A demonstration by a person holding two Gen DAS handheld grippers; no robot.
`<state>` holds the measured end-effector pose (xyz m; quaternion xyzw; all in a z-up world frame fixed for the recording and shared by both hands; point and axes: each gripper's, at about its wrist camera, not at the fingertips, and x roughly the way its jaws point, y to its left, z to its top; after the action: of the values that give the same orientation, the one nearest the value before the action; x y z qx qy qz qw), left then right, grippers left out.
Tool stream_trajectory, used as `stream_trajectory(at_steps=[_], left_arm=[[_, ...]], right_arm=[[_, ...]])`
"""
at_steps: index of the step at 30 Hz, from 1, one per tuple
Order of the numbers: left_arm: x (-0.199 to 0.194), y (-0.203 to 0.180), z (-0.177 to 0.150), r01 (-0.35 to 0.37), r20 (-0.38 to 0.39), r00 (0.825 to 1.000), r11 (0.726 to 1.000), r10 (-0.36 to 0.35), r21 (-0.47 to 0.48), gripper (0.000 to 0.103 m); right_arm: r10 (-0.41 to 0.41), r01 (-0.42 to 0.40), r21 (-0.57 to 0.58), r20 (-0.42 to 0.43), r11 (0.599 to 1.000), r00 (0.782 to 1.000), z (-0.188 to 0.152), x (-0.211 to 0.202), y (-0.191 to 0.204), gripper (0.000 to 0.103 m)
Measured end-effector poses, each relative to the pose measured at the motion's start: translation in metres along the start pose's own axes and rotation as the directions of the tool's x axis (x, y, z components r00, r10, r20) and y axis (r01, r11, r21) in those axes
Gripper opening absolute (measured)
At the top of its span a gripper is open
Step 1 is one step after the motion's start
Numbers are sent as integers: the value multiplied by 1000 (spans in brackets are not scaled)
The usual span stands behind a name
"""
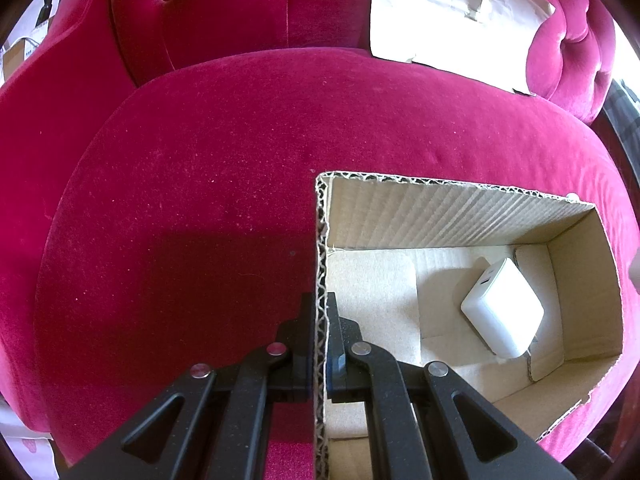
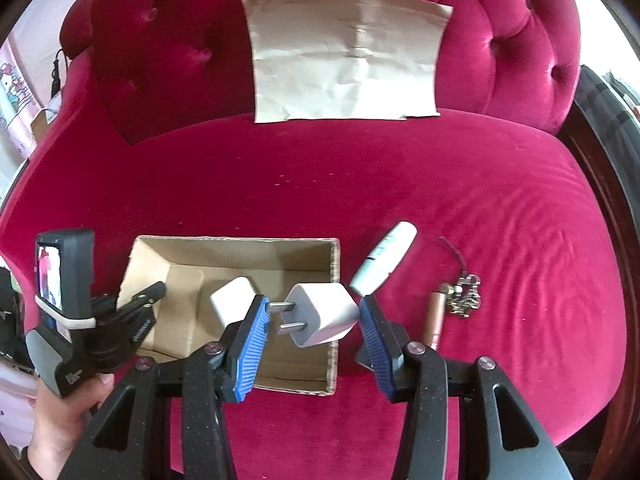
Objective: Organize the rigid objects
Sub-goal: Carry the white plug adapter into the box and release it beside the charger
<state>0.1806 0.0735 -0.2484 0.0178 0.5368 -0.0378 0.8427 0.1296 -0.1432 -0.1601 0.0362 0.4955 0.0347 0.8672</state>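
On the red velvet sofa (image 2: 360, 184), the left gripper (image 1: 320, 344) jaws clamp the cardboard box (image 2: 240, 248) wall, while the right gripper (image 2: 312, 320) jaws grasp a white plug adapter (image 2: 324, 314) above the box's right wall.

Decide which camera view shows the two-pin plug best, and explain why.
The right wrist view: the plug sits between the right gripper fingers, pins visible. The left wrist view does not show it.
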Motion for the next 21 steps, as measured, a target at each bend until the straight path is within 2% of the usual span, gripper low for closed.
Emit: stream_trajectory(at_steps=[9,13,21], left_arm=[[-1,4,0,9,-1,1000,1000,-9,-8,3],[-1,4,0,9,-1,1000,1000,-9,-8,3],[-2,5,-1,14,0,1000,1000,-14,-3,3]], right_arm=[[47,-48,-37,-14,998,999,4,21,33,50],[88,-89,-43,-40,995,995,3,38,46,50],[107,-112,-48,-90,993,990,-1,68,61,50]])
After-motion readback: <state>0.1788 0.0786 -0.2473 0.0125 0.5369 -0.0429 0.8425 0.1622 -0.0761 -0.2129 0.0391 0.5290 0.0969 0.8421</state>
